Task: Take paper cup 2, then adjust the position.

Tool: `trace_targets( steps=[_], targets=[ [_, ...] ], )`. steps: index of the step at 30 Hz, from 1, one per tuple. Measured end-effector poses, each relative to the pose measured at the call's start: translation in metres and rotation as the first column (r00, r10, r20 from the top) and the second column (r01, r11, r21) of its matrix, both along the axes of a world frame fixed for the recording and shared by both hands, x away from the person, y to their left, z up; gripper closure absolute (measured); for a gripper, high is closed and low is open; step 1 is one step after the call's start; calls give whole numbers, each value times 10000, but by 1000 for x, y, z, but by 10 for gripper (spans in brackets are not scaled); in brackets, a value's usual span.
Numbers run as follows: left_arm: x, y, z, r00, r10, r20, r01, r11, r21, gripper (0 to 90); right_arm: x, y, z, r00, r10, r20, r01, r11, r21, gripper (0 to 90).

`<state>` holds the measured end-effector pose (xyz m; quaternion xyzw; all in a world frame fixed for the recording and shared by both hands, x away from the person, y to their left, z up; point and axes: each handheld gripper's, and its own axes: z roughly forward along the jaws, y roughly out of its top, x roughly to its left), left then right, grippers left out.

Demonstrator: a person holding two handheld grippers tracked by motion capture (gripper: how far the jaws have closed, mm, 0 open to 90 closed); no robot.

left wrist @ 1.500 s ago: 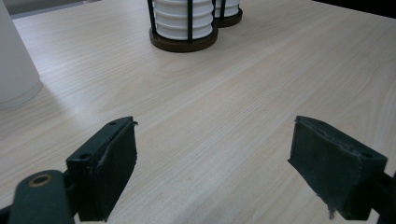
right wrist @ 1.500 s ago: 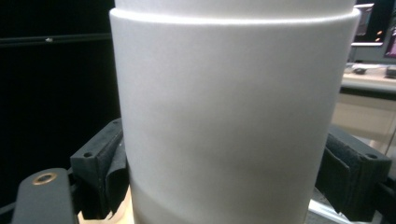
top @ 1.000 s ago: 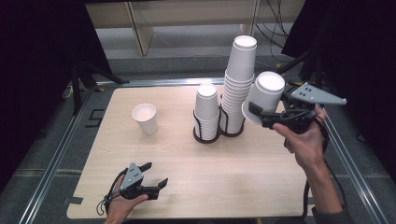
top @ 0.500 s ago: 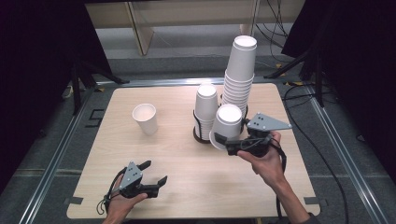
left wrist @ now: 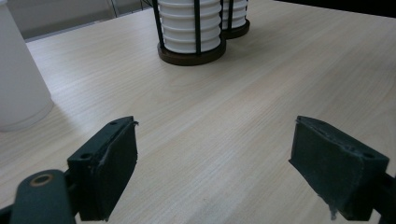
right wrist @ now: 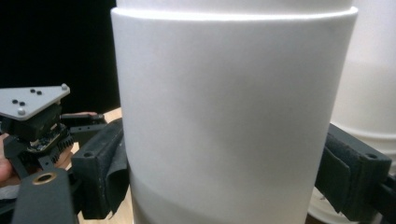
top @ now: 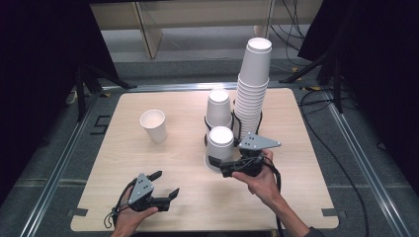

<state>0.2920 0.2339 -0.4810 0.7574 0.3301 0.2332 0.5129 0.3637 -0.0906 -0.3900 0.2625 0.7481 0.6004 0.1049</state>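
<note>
**White paper cup pinched in my right gripper, upside down over the bench**

White and inverted, the paper cup (top: pixel 219 148) sits clamped between the pads of my right gripper (top: pixel 217 163), its rim low over the wood and its base facing up. From the high view I cannot tell whether the rim touches the bench (top: pixel 296 197) yet. It is near the middle of the bench, just in front of the short stack (top: pixel 218 109) in its black wire holder. In the right gripper view the cup wall (right wrist: pixel 224 121) spans the space between the two jaws, both pads pressed against it.

Behind the short stack and to its right rises the tall stack (top: pixel 253 84) of inverted cups, close to the far edge. A single upright cup (top: pixel 153 125) stands apart, towards the far-left part of the bench.

My left gripper (top: pixel 165 185) rests near the front-left corner, jaws spread with bare wood between them. In its own view the short stack's holder (left wrist: pixel 190 53) lies ahead.
</note>
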Motion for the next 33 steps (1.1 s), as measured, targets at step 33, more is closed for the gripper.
trace_targets(
  steps=[33],
  targets=[
    [-11, -21, 6, 9973, -706, 197, 715, 9964, -463, 142, -7, 45, -36, 9955, 883, -342, -891, 9958, -216, 155]
  ],
)
